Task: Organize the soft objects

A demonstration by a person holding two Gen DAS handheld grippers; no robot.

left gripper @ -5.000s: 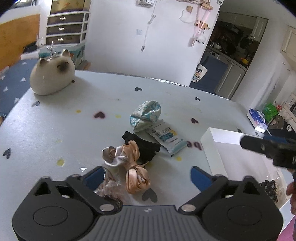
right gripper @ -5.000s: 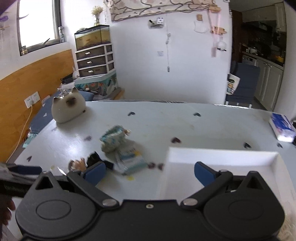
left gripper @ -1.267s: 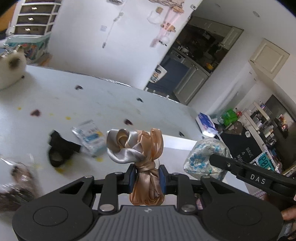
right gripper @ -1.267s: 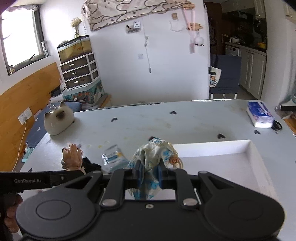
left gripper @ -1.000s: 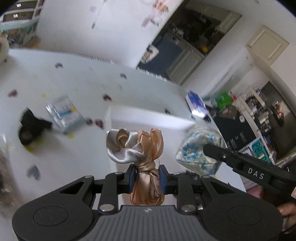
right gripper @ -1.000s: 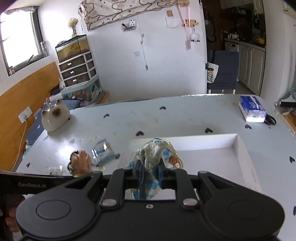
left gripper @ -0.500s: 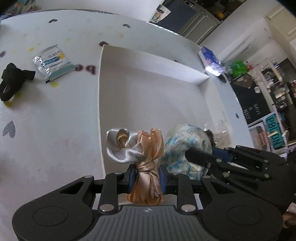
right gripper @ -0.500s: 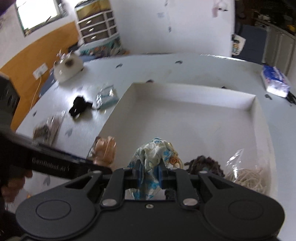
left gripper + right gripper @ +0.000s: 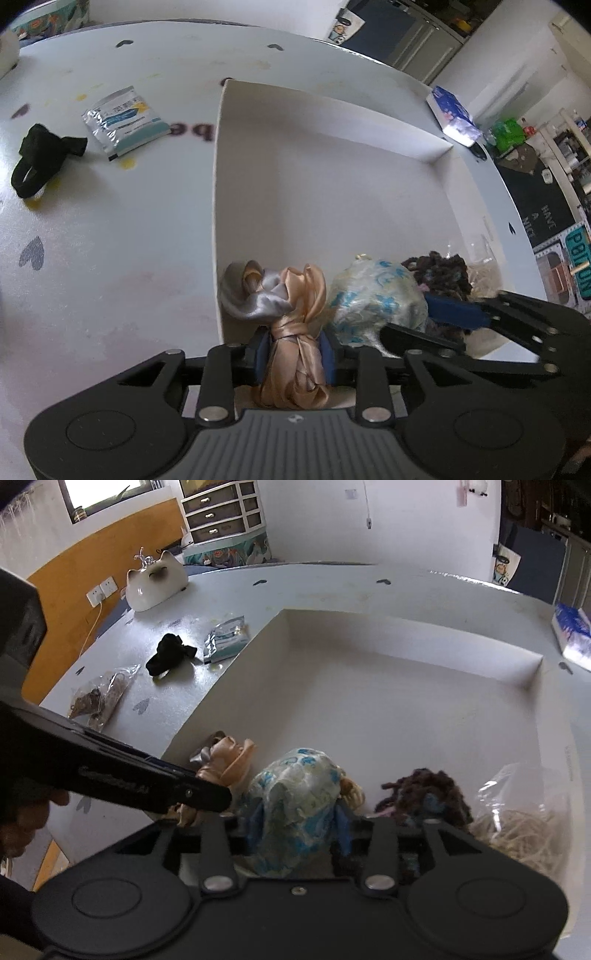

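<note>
Satin scrunchie (image 9: 291, 325) fills left tool (image 9: 293, 350); right tool (image 9: 295, 834), loosening round floral pouch (image 9: 295, 805), alone shows cat figurine (image 9: 155, 585).

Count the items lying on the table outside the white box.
5: a black fabric piece, a foil packet, a clear bag of brown bits, a cat-shaped figure and a blue tissue pack. More may lie outside the views.
</note>
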